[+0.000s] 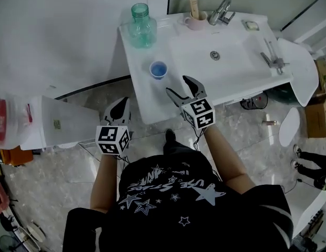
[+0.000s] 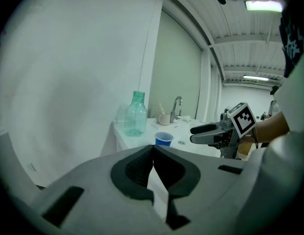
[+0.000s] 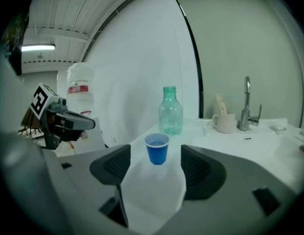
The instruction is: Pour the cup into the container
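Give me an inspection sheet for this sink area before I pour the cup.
Surface: white sink counter, bare near its front edge.
Job's things: blue cup upright on the counter; green bottle behind it, apart.
Clutter: mug beside the faucet.
Tongs: left tongs shut, empty; right tongs open, aimed at the cup, not touching.
Cables: thin wire below right tongs.
Surroundings: glossy stone floor.
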`<act>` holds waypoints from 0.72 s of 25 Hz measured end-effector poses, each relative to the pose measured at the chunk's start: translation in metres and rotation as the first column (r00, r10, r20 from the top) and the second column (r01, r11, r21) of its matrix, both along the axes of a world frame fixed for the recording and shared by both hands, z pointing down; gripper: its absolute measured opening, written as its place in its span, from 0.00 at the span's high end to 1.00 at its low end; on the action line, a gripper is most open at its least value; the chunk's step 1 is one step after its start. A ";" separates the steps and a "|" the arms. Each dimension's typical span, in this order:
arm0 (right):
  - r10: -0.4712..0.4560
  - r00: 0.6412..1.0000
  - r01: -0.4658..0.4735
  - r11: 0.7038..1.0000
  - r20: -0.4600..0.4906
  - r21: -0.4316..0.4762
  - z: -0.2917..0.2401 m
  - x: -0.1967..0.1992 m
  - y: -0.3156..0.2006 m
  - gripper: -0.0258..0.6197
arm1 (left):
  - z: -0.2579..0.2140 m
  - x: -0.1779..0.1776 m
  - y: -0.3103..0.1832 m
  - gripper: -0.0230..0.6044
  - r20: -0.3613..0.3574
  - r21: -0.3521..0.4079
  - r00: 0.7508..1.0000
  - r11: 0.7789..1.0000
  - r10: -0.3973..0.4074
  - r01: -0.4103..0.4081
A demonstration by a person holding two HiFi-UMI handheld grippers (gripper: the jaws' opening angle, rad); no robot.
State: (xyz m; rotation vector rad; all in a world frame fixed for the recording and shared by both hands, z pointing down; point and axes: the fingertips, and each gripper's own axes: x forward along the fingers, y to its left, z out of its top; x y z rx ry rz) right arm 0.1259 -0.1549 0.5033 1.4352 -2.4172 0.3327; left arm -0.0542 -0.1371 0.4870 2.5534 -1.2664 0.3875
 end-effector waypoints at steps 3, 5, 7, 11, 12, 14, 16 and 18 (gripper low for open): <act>-0.078 0.996 0.078 0.997 -0.034 -0.019 0.013 -0.004 -0.017 0.46 | 0.002 0.004 -0.012 0.95 0.005 -0.004 0.999 0.999 -0.039 0.039; -0.125 0.990 0.123 0.992 -0.059 -0.033 0.022 -0.007 -0.027 0.47 | 0.004 0.006 -0.020 0.95 0.008 -0.006 0.998 0.998 -0.062 0.062; -0.167 0.983 0.164 0.985 -0.077 -0.047 0.030 -0.011 -0.035 0.47 | 0.006 0.007 -0.025 0.95 0.011 -0.011 0.996 0.996 -0.088 0.088; -0.232 0.969 0.228 0.972 -0.087 -0.060 0.039 -0.019 -0.049 0.47 | 0.009 0.004 -0.030 0.95 0.022 -0.024 0.990 0.990 -0.139 0.140; -0.248 0.965 0.243 0.968 -0.088 -0.063 0.041 -0.021 -0.052 0.47 | 0.010 0.003 -0.032 0.95 0.024 -0.026 0.988 0.988 -0.151 0.152; -0.282 0.954 0.276 0.959 -0.100 -0.068 0.050 -0.023 -0.058 0.47 | 0.012 0.000 -0.035 0.95 0.029 -0.029 0.984 0.984 -0.173 0.174; -0.313 0.943 0.307 0.949 -0.110 -0.072 0.057 -0.026 -0.063 0.47 | 0.014 0.000 -0.040 0.95 0.033 -0.034 0.981 0.981 -0.190 0.192; -0.337 0.935 0.331 0.941 -0.113 -0.071 0.060 -0.032 -0.067 0.47 | 0.014 0.000 -0.044 0.95 0.036 -0.037 0.979 0.979 -0.200 0.201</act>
